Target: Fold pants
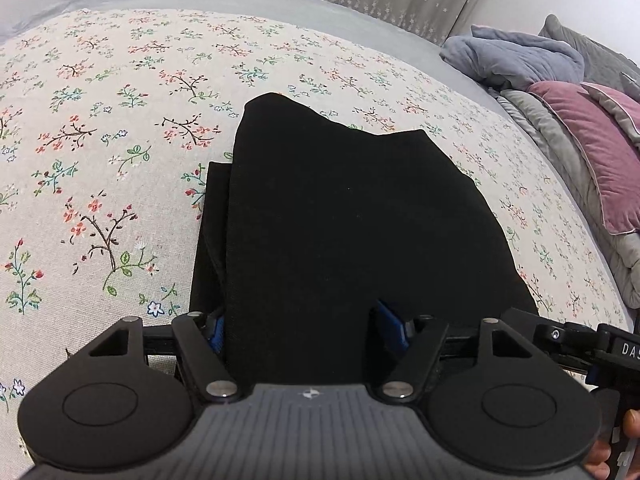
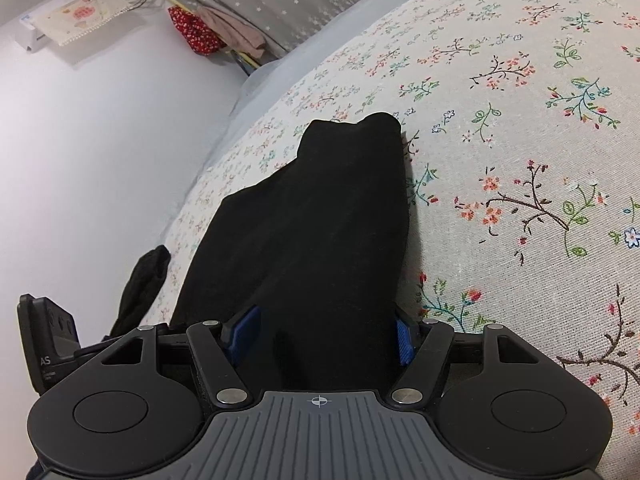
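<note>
Black pants [image 1: 340, 216] lie on a floral bedspread [image 1: 100, 128], partly folded, with a lower layer showing at the left edge. My left gripper [image 1: 302, 332] is shut on the near edge of the pants, its blue pads [image 1: 390, 328] half hidden by the cloth. In the right wrist view the pants [image 2: 320, 220] run away from me over the bedspread [image 2: 520, 140]. My right gripper [image 2: 324, 336] is shut on their near edge, with the blue pads [image 2: 242, 332] either side of the fabric.
Grey and pink pillows and a bluish blanket [image 1: 516, 56] are piled at the right of the bed. A white wall [image 2: 80, 160] is left of the bed. The other gripper's body [image 2: 44, 340] shows at the lower left.
</note>
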